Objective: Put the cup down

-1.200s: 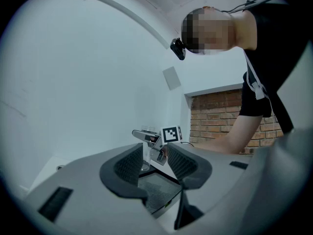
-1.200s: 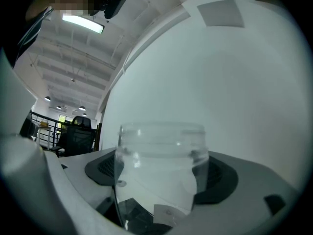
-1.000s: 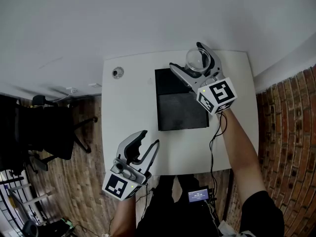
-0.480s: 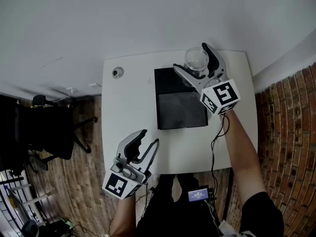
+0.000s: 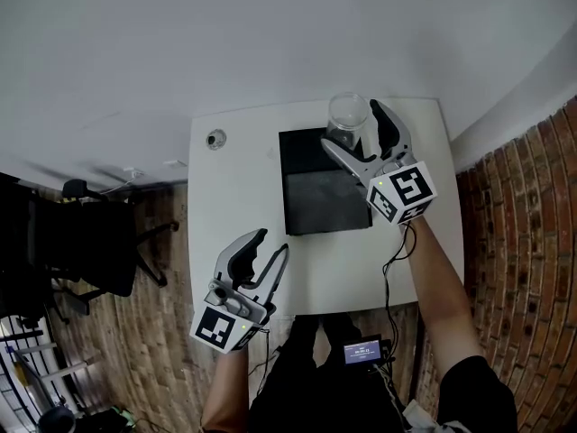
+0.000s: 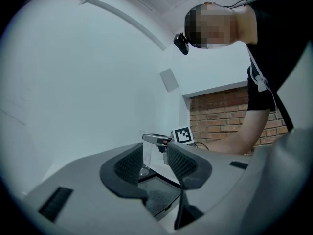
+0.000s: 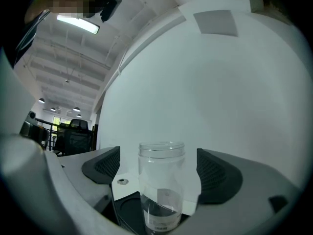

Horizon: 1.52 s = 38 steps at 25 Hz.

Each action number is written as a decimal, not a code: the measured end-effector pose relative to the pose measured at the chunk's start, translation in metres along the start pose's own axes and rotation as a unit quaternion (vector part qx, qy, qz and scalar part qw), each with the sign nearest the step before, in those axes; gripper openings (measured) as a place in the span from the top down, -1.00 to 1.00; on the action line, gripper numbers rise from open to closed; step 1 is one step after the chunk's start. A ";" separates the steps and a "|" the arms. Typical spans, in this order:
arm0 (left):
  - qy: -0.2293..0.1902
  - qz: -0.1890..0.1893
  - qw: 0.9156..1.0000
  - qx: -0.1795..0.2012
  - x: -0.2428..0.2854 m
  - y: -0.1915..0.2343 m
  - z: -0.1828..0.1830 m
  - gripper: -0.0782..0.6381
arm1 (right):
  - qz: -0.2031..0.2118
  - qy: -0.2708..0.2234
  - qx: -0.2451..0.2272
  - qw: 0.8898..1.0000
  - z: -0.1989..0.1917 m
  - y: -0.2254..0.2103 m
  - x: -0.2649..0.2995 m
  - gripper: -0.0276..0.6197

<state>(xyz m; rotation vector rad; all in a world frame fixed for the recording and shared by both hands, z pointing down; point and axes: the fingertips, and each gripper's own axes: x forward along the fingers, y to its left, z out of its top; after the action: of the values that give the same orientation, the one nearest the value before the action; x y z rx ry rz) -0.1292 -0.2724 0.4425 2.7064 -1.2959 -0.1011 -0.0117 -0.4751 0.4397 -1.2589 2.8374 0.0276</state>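
My right gripper (image 5: 350, 123) had just been spreading its jaws wide, so the cup (image 7: 161, 180) stood untouched between them on the black mat (image 5: 315, 201) on the tabletop (image 5: 234, 206), basically put down, I reckoned.

a clear cup (image 7: 161, 185) is seen upright between the jaws of the right gripper (image 7: 159, 173), which have just been opened; both pads are kept clear of it. it is set on a black mat (image 7: 126, 210) near the mat's far edge, and a small round fitting (image 7: 122, 181) is seen on the white table (image 7: 132, 173) beyond.
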 end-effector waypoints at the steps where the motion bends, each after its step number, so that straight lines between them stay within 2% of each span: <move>1: -0.002 0.003 1.000 0.000 0.000 0.001 0.002 0.37 | -0.003 0.002 0.003 1.000 0.000 0.001 -0.004 -0.56; 8: -0.008 0.014 1.000 0.005 -0.009 0.001 0.017 0.37 | -0.022 0.011 0.023 0.999 0.010 0.016 -0.039 -0.56; 13: -0.007 0.005 1.000 0.020 -0.015 -0.007 0.021 0.37 | -0.021 0.015 0.029 0.999 0.023 0.030 -0.064 -0.55; 20: -0.013 -0.002 1.000 0.022 -0.019 -0.024 0.032 0.37 | 0.020 0.037 0.038 0.998 0.035 0.078 -0.094 -0.55; 27: -0.008 -0.016 0.999 0.032 -0.030 -0.043 0.035 0.37 | 0.041 0.052 0.059 0.996 0.037 0.118 -0.134 -0.52; 30: -0.013 -0.019 0.999 0.031 -0.032 -0.050 0.040 0.37 | 0.040 0.057 0.058 0.996 0.039 0.128 -0.151 -0.45; 38: -0.006 -0.042 0.998 0.037 -0.041 -0.079 0.041 0.37 | 0.037 0.042 0.057 0.997 0.055 0.156 -0.188 0.14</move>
<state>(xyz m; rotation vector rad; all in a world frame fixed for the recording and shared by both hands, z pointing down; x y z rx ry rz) -0.0995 -0.1952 0.3903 2.8266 -1.2133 -0.0810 0.0003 -0.2296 0.3927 -1.1586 2.9073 -0.1875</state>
